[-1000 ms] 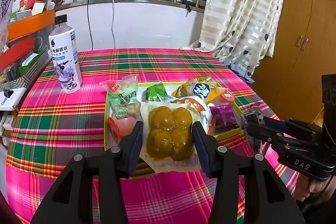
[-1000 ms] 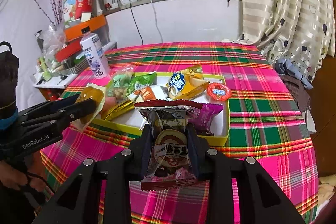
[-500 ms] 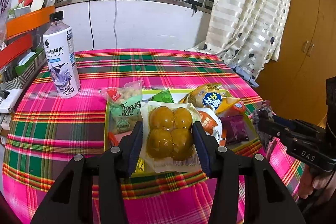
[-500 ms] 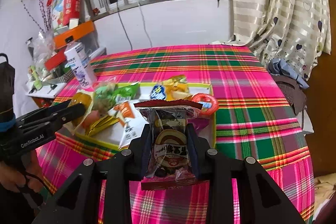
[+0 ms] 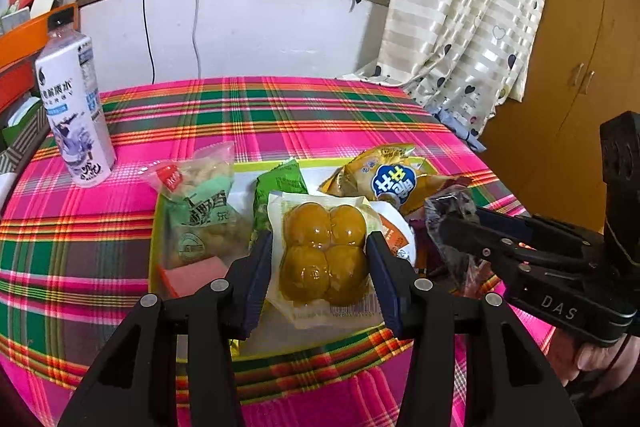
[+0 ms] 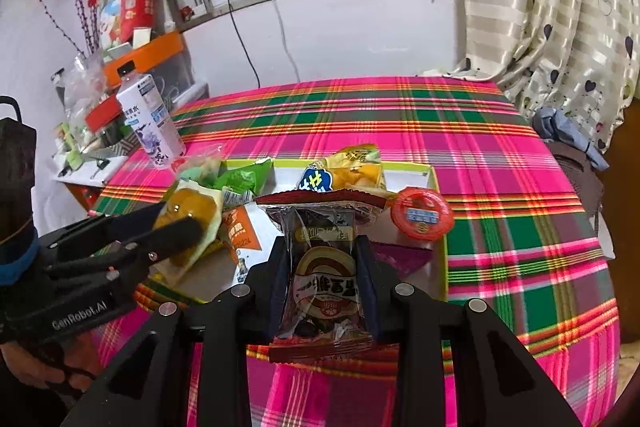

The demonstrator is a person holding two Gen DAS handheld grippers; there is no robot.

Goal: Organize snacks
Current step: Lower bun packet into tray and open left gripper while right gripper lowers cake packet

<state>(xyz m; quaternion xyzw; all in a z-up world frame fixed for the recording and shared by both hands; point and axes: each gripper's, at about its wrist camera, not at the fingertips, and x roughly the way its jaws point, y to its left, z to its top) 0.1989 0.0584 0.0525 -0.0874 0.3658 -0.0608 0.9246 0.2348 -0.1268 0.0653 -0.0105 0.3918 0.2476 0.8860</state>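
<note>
My left tool (image 5: 320, 263) is clamped on a clear vacuum pouch of four yellow-brown rounds (image 5: 325, 259), its pads pressing both sides, holding it above the near edge of the shallow yellow-rimmed white cardboard tray (image 6: 434, 179). My right tool (image 6: 324, 281) grips a dark glossy snack packet with a red crimped edge and a round brown label (image 6: 325, 283), held upright over the tray's near right part. Both tools sit side by side above the pink-and-green plaid tabletop (image 5: 280, 115). In the tray lie a green-and-clear nut bag (image 5: 200, 211), a small green packet (image 5: 280, 183), a yellow bag with a blue badge (image 5: 384, 179) and a round red-lidded cup (image 6: 422, 213). A white plastic drink bottle (image 5: 74, 111) stands upright at the far left, well apart from the tray.
</note>
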